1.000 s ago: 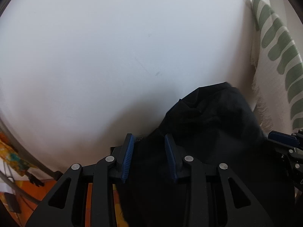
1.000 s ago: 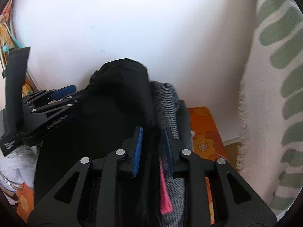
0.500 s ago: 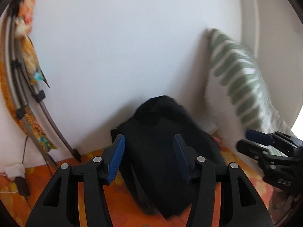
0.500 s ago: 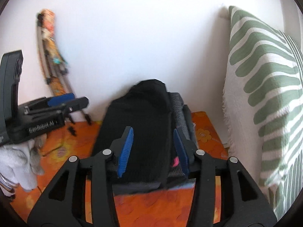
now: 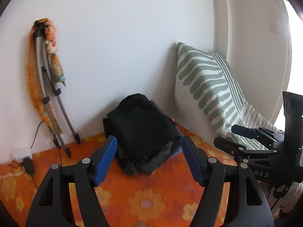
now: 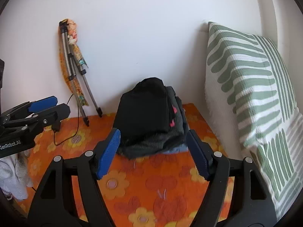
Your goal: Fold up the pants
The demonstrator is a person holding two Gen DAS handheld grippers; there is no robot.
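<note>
Folded black pants (image 5: 141,124) (image 6: 144,109) lie on top of a pile of folded clothes against the white wall, on an orange flowered cover. A grey garment with pink marks (image 6: 173,124) sits under them. My left gripper (image 5: 149,158) hangs back from the pile, its jaws opening, nothing between its blue pads. My right gripper (image 6: 154,154) is likewise drawn back, jaws opening and empty. Each gripper shows at the edge of the other's view.
A green-striped white pillow (image 5: 206,87) (image 6: 251,87) leans at the right. A folded tripod (image 5: 49,94) (image 6: 75,70) with orange cloth stands against the wall at left, a black cable (image 6: 64,132) beside it. A white cloth (image 6: 13,177) lies at far left.
Both grippers let go of the black pants and pulled back and up from the pile. Their jaws widened, and the room around the pile came into view.
</note>
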